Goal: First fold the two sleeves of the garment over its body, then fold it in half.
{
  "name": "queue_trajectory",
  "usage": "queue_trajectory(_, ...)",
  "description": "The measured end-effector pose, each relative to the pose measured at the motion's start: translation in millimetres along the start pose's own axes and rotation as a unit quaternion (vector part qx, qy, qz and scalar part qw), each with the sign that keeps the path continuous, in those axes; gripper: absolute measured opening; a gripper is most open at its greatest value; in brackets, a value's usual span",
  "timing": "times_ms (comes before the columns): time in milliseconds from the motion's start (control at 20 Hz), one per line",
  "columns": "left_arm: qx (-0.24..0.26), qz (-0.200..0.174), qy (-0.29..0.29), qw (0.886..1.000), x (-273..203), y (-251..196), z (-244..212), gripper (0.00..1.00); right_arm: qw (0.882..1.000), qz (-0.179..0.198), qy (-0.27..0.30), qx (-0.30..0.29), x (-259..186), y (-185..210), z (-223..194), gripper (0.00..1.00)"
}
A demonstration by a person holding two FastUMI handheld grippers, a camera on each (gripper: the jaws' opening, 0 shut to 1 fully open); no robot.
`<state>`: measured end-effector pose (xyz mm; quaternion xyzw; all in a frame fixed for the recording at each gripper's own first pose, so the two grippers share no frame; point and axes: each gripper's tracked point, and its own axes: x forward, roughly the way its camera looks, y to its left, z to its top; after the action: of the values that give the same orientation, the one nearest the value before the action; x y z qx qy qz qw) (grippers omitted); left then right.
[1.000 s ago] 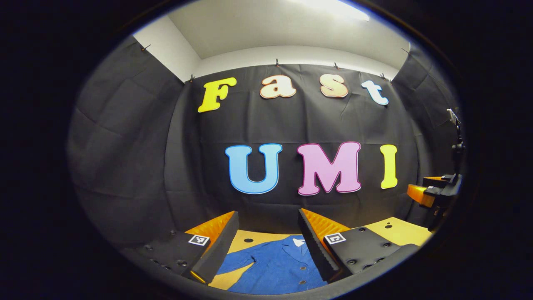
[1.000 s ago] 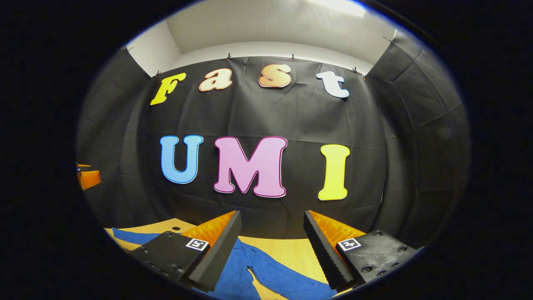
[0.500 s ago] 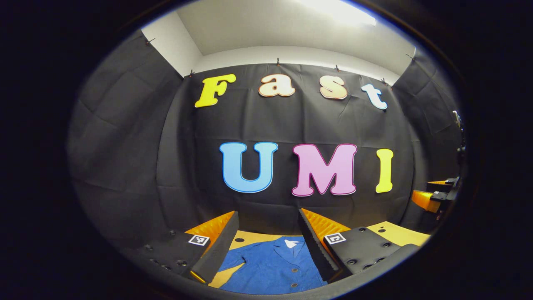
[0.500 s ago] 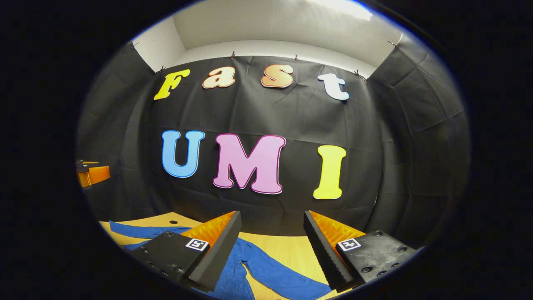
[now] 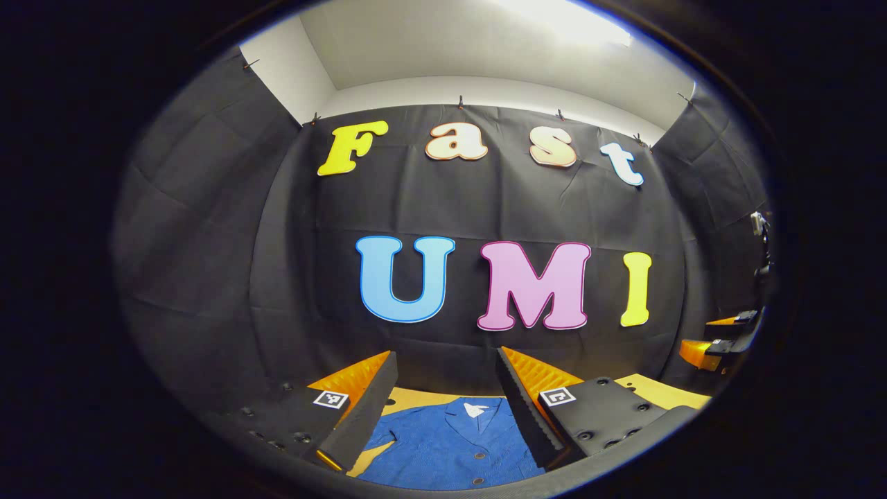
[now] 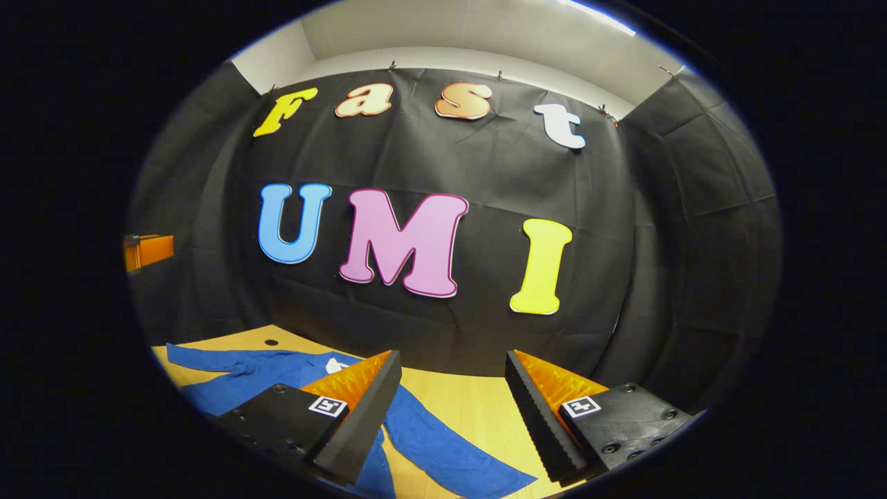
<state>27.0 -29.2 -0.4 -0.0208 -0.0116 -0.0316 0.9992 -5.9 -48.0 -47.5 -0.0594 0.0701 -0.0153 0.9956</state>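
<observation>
A blue buttoned shirt point(image 5: 447, 443) lies flat on the wooden table point(image 5: 665, 391), collar toward the booth's wall. My left gripper point(image 5: 443, 388) hangs open above its chest, nothing between the fingers. In the right gripper view the shirt point(image 6: 242, 371) spreads to the left and one long sleeve point(image 6: 443, 450) runs down and to the right across the wooden table point(image 6: 471, 402). My right gripper point(image 6: 450, 391) stands open above that sleeve, holding nothing. The right gripper point(image 5: 717, 343) also appears at the far right edge of the left gripper view, and the left gripper point(image 6: 145, 251) at the far left edge of the right gripper view.
Black cloth walls close the booth behind and at both sides. Small round holes point(image 6: 271, 342) dot the tabletop near its back edge. Bare wood lies to the right of the sleeve.
Both views have tilted down a little and more of the shirt and table shows. The shirt's body has come further into the right gripper view. Both grippers stay open.
</observation>
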Motion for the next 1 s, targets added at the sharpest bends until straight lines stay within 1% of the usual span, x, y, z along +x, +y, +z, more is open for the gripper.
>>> queue_trajectory(200, 0.011, 0.006, -0.007, 1.0, 5.0, -11.6, 7.4, 0.82, 0.997, -0.015, 0.073, 0.033, 20.4, -36.2, -48.5, 0.96)
queue_trajectory(300, 0.017, 0.01, -0.008, 1.0, 8.8, -18.8, 9.2, 0.82, 0.992, -0.019, 0.114, 0.055, 28.2, -52.2, -73.6, 0.96)
queue_trajectory(450, 0.014, 0.012, -0.007, 1.0, 13.5, -32.5, 8.0, 0.82, 0.984, -0.029, 0.159, 0.074, 38.5, -73.9, -111.0, 0.96)
queue_trajectory(650, 0.022, 0.017, -0.003, 1.0, 18.3, -50.6, 3.3, 0.82, 0.972, -0.02, 0.221, 0.071, 42.7, -87.1, -161.6, 0.96)
queue_trajectory(700, 0.025, 0.018, -0.002, 1.0, 19.3, -54.7, 2.5, 0.82, 0.968, -0.016, 0.241, 0.07, 39.9, -89.9, -177.8, 0.96)
queue_trajectory(800, 0.028, 0.018, -0.001, 0.999, 22.1, -61.5, 2.4, 0.82, 0.954, -0.011, 0.291, 0.067, 33.3, -94.9, -211.5, 0.96)
queue_trajectory(900, 0.029, 0.02, 0.001, 0.999, 23.4, -67.4, 0.4, 0.82, 0.943, -0.011, 0.326, 0.064, 31.5, -101.3, -245.6, 0.98)
queue_trajectory(1000, 0.031, 0.024, 0.009, 0.999, 25.6, -70.6, -4.1, 0.82, 0.922, -0.006, 0.382, 0.057, 16.1, -104.1, -285.3, 0.98)
